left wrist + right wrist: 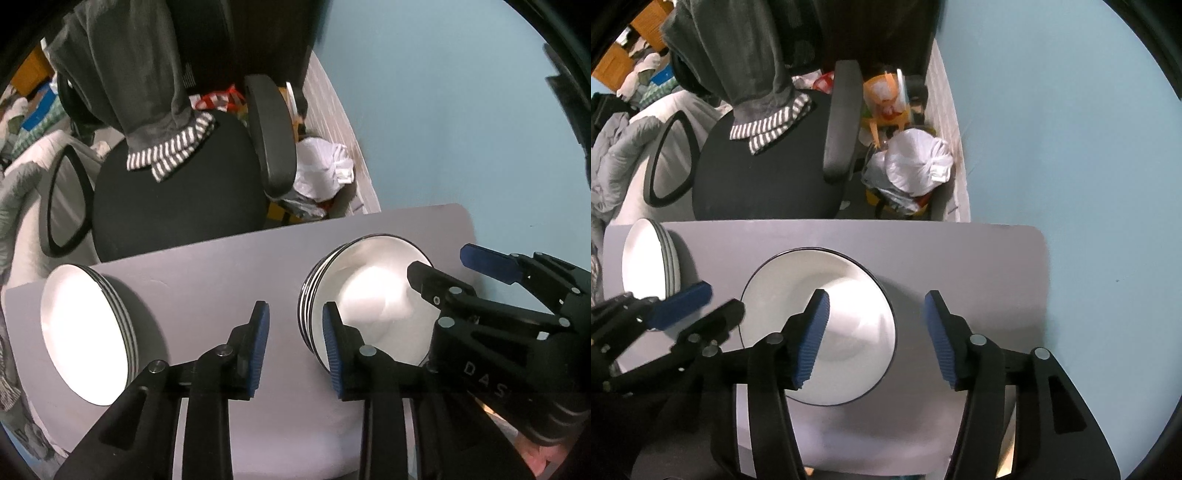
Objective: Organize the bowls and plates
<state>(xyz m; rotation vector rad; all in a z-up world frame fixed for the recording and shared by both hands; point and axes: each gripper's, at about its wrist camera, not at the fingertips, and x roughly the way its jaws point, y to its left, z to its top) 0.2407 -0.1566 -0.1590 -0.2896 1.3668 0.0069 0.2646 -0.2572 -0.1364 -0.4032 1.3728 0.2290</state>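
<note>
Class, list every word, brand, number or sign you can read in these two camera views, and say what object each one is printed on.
"DAS": pale letters on the black body of the right gripper, seen in the left wrist view; any further letters run out of sight, so the word may be cut off.
No other readable text: the plates, bowls and table carry none, and the clutter behind the chair is too blurred.

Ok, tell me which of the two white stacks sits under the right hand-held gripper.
The bowl stack near the table's middle: the right hand-held gripper hovers open over it. The plate stack sits apart at the table's left end.
</note>
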